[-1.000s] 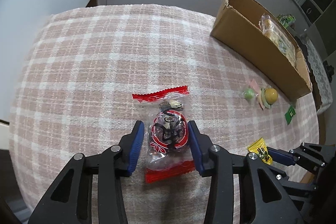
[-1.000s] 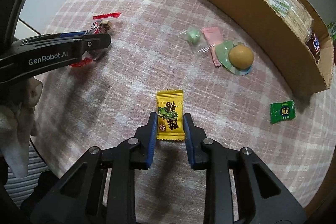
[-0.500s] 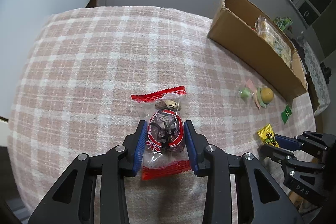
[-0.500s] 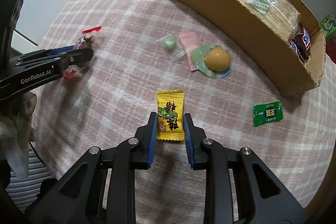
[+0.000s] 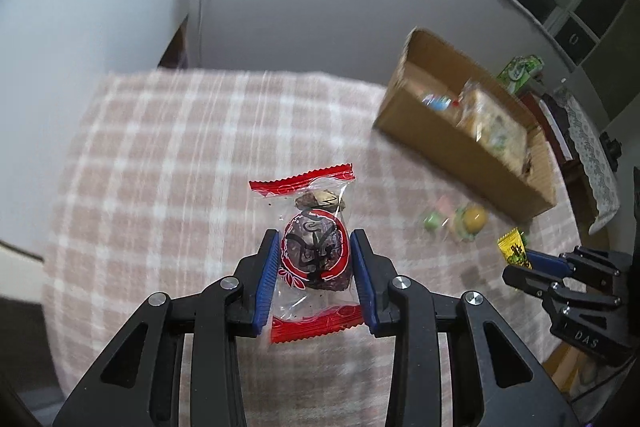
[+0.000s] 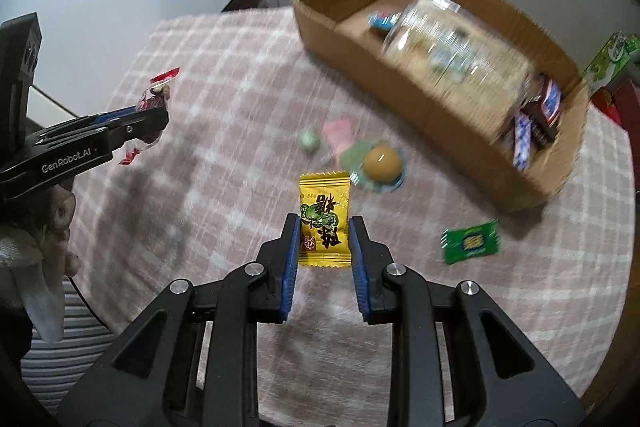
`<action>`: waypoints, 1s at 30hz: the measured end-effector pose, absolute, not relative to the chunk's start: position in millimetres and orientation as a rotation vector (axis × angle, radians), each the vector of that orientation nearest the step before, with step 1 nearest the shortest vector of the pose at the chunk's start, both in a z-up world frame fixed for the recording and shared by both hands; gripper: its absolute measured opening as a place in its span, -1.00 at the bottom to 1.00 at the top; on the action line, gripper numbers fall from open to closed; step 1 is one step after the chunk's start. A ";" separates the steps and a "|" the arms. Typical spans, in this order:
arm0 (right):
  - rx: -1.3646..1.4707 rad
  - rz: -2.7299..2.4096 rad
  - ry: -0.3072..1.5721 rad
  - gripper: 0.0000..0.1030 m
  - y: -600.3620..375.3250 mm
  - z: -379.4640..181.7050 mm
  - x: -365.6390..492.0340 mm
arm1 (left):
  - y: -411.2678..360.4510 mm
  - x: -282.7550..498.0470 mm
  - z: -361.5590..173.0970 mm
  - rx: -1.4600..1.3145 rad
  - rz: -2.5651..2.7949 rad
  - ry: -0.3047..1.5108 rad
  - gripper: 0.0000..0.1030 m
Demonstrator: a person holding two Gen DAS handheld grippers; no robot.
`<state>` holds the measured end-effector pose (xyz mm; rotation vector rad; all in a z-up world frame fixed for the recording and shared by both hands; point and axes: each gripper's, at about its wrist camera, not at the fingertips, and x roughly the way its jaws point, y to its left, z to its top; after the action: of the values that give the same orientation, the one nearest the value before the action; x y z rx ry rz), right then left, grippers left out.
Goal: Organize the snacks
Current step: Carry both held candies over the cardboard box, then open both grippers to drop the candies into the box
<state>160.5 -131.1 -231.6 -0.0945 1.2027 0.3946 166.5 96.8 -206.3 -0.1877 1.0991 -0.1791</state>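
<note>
Both my grippers have come up off the checked tablecloth (image 6: 224, 75) since a second ago, each carrying a snack, and the cardboard box (image 6: 460, 115) now sits larger and more open to view from my right wrist. My left gripper (image 5: 314, 269) has just been closing, and its blue pads now clamp the clear red-ended date packet (image 5: 314, 251), which a second ago lay flat between open jaws. My right gripper (image 6: 324, 247) is squeezed on the yellow candy packet (image 6: 324, 219), as it was before, now clear of the cloth.

The date packet hangs well to the near left of the box; the yellow packet is just in front of the box's long near wall. Loose on the cloth before that wall remain a small green sweet (image 6: 310, 141), a pink wrapper (image 6: 338, 131), an orange-topped sweet (image 6: 382, 161) and a green sachet (image 6: 470, 241).

I judge this the carry to the box. To do it well I should hold both grips firm, clear the near wall before lowering, and aim for the free floor at the box's far end, beside the big cracker pack (image 6: 452, 55), taking the hands in one after the other so they don't collide.
</note>
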 end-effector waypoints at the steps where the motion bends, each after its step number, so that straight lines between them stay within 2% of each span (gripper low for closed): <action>1: -0.090 0.391 1.191 -0.51 -134.6 -226.0 163.8 | 94.0 168.1 -201.2 -0.175 -0.184 1.089 -0.34; 14: -0.076 0.282 1.039 -0.51 -186.0 -162.1 226.4 | 28.4 223.5 -139.6 -0.050 -0.292 0.955 -0.34; 30: -0.065 0.213 1.044 -0.51 -222.8 -177.0 286.9 | -21.4 279.9 -154.0 -0.071 -0.331 1.001 -0.34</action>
<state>286.9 -222.8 -177.0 -0.0653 1.0440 0.2129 279.9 -21.4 -154.0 -0.0711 1.0014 -0.3314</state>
